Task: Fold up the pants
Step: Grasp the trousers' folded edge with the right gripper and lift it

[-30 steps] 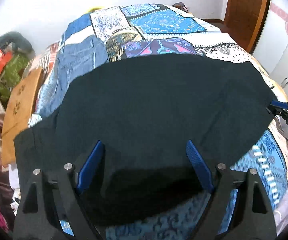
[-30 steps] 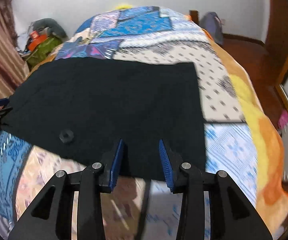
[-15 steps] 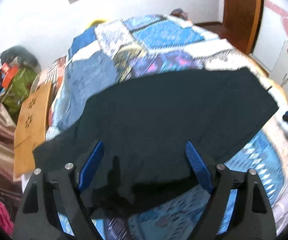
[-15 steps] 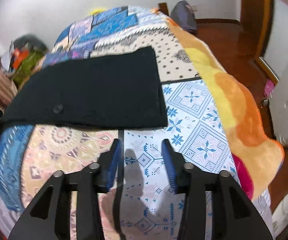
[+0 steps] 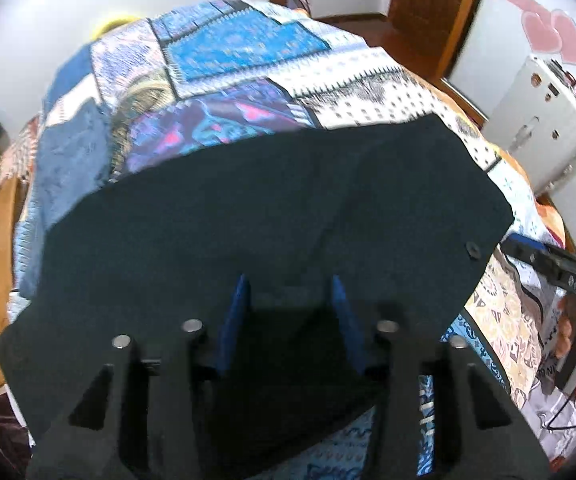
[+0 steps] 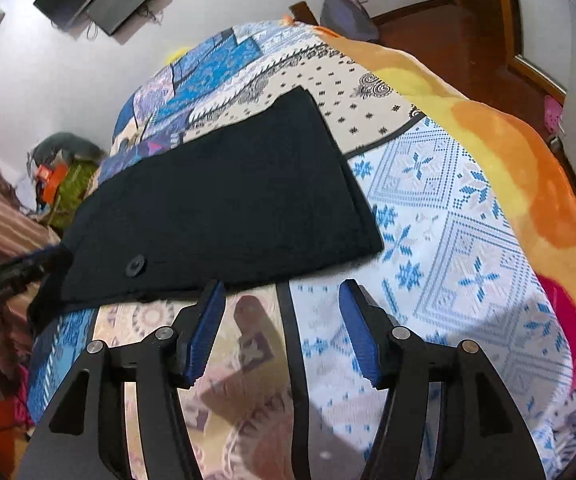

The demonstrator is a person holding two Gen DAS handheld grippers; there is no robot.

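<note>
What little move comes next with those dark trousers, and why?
Probably shut the left gripper on the near edge of the pants: its jaws stand apart astride that cloth, while the right gripper hangs open over the quilt, off the pants.

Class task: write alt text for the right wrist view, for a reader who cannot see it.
Dark pants lie folded flat on a patchwork bedspread, a button near their close edge. The right tongs hover open and empty just short of that edge.
</note>
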